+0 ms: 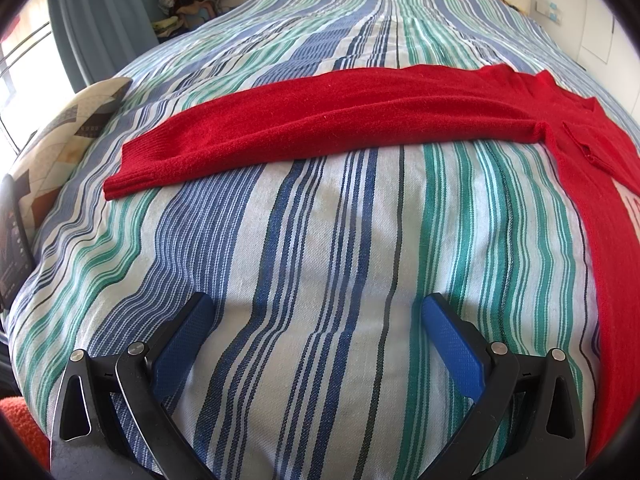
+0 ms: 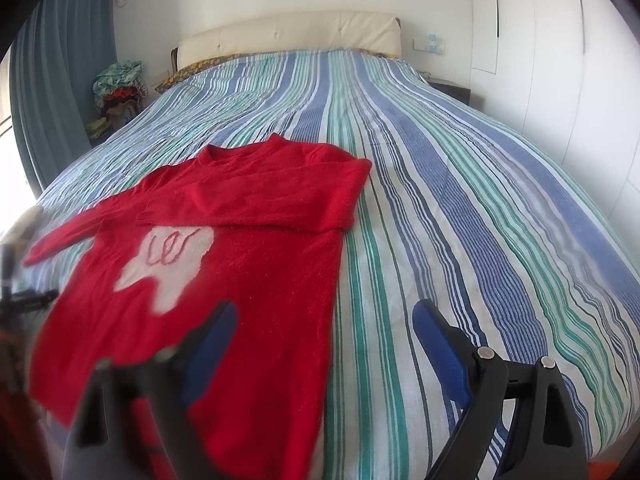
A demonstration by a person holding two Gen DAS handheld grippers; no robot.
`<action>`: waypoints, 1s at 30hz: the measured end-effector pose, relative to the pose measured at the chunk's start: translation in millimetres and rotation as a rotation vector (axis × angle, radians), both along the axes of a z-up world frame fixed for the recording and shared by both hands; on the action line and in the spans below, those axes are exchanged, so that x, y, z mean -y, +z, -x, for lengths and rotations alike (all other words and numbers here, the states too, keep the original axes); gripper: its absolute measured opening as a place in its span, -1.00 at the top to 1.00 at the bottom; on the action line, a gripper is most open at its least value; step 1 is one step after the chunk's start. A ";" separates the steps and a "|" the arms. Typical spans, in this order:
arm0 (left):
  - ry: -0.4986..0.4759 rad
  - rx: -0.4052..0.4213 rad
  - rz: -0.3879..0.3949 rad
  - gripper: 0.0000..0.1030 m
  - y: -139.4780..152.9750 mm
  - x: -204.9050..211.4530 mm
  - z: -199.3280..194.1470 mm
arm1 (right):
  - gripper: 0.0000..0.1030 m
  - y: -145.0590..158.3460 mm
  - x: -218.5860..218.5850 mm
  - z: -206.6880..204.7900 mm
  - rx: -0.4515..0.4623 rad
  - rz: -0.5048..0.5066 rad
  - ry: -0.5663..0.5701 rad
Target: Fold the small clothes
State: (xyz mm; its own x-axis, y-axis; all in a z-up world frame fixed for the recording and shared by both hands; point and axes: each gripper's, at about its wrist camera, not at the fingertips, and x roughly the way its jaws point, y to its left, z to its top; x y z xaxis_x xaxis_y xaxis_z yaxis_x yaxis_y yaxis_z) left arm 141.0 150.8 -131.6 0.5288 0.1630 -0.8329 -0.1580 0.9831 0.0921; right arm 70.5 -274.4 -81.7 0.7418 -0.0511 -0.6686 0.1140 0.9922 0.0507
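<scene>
Red knit sweater (image 2: 248, 280) lies flat on the striped bedspread (image 2: 460, 220), front side up, toward the left half of the bed as the right wrist view shows it. White patch (image 2: 168, 260) with a pink squiggle sits on the chest. One sleeve (image 2: 260, 204) is folded across the chest, cuff end resting just above the patch, fold edge at the sweater's right side. The other sleeve (image 1: 300, 128) lies stretched straight out over the bedspread (image 1: 320, 260), ribbed cuff at the far end, away from the body. Neckline points toward the cream headboard (image 2: 288, 34).

Left gripper (image 1: 320, 312): jaws spread wide, blue pads apart, nothing between them. It hovers over bare striped cloth, short of the outstretched sleeve, not touching the sweater (image 1: 580, 160).

Right gripper (image 2: 324, 320): jaws also spread wide, nothing held. Its left finger is blurred and overlaps the lower sweater body in view; its right finger is over the bedspread beside the sweater's side edge. Contact with the fabric cannot be told.

Surroundings: patterned pillow (image 1: 60, 140) at the bed's left edge; pile of clothes (image 2: 118, 84) beside the blue curtain (image 2: 60, 80); white wardrobe doors (image 2: 560, 60) on the right.
</scene>
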 end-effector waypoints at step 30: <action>0.002 0.002 -0.001 -0.99 -0.3 0.4 0.7 | -0.72 -2.2 -0.7 -2.3 -0.005 0.002 0.004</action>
State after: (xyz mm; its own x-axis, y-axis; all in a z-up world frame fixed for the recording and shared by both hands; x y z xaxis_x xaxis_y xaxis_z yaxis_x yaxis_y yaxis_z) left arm 140.3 150.4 -131.9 0.5303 0.1650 -0.8316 -0.1601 0.9827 0.0928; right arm 72.8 -273.7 -83.8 0.7388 -0.0497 -0.6721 0.1105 0.9927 0.0481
